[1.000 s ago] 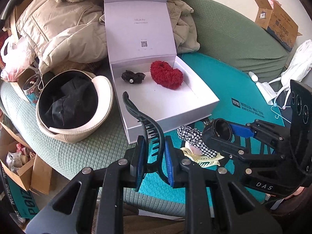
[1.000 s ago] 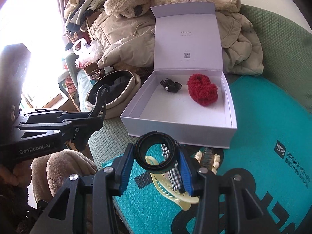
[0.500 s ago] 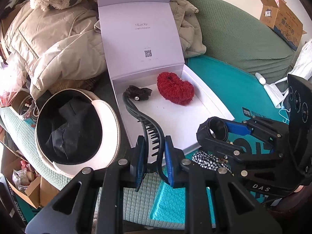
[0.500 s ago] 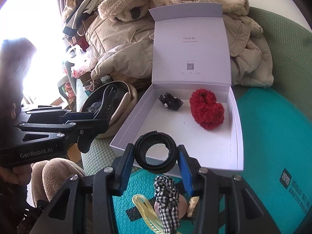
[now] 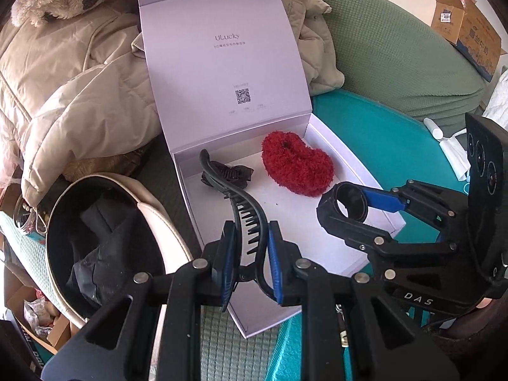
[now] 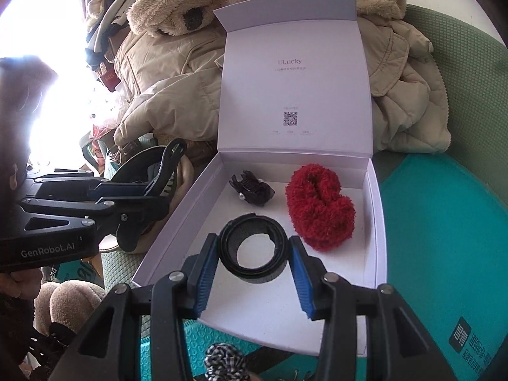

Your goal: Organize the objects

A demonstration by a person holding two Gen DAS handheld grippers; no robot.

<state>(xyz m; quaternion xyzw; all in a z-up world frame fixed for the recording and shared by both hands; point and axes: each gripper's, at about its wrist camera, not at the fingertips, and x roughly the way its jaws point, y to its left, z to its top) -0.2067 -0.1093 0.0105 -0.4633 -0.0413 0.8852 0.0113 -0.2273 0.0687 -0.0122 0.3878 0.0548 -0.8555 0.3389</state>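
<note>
A white gift box (image 5: 374,197) (image 6: 177,238) lies open, lid upright, on a teal mat. Inside rest a red fluffy scrunchie (image 5: 297,166) (image 6: 319,206) and a small black hair clip (image 5: 231,174) (image 6: 252,187). My left gripper (image 5: 250,260) (image 6: 165,171) is shut on a long black toothed hair clip (image 5: 244,212), held over the box's left front part. My right gripper (image 6: 254,263) (image 5: 349,200) is shut on a black ring-shaped band (image 6: 252,254) (image 5: 347,198), hanging above the box floor in front of the scrunchie.
A beige cap-like pouch with black cloth (image 5: 104,231) sits left of the box. Beige coats (image 5: 70,73) pile behind it on a green sofa (image 5: 397,47). A checked scrunchie (image 6: 223,363) lies on the teal mat (image 6: 444,222) by the box's near edge. A cardboard box (image 5: 466,28) stands far right.
Both grippers have travelled forward from above the teal mat to above the open box, each keeping its item. The box and its contents now loom larger.
</note>
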